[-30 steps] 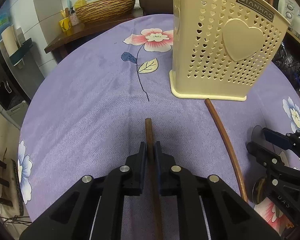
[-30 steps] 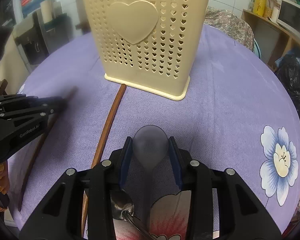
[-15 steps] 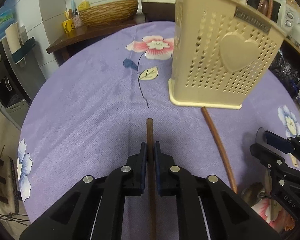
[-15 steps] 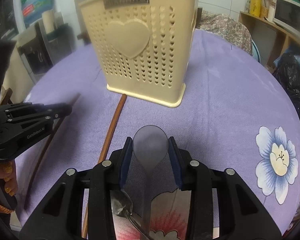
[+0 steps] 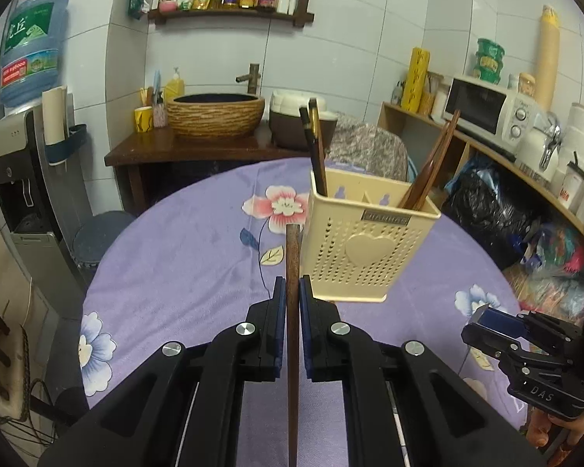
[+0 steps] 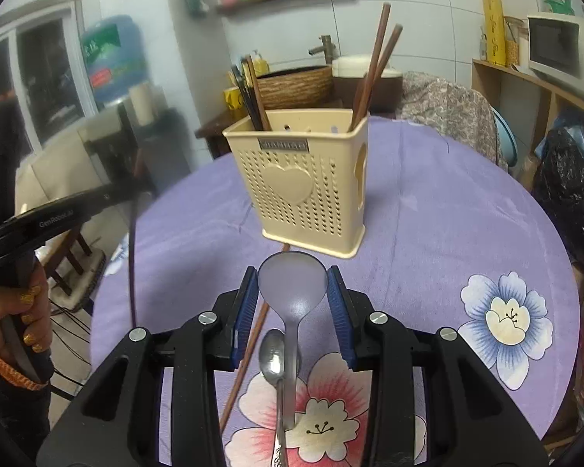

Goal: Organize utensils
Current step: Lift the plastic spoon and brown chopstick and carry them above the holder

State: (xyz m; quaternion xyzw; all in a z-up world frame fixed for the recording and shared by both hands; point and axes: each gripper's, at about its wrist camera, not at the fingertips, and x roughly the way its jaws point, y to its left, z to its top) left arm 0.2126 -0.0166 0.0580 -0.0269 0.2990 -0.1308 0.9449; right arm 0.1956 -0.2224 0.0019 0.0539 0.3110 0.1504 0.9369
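Several chopsticks already stood in the cream holder (image 6: 311, 194) near the table's (image 6: 467, 214) far edge. One chopstick (image 6: 249, 346) and a metal spoon (image 6: 274, 366) lay near its front edge. The left gripper (image 5: 291, 292) was clamped on a brown chopstick (image 5: 292, 257). The right gripper (image 6: 292, 292), partly open, gripped a grey spoon (image 6: 292, 288).
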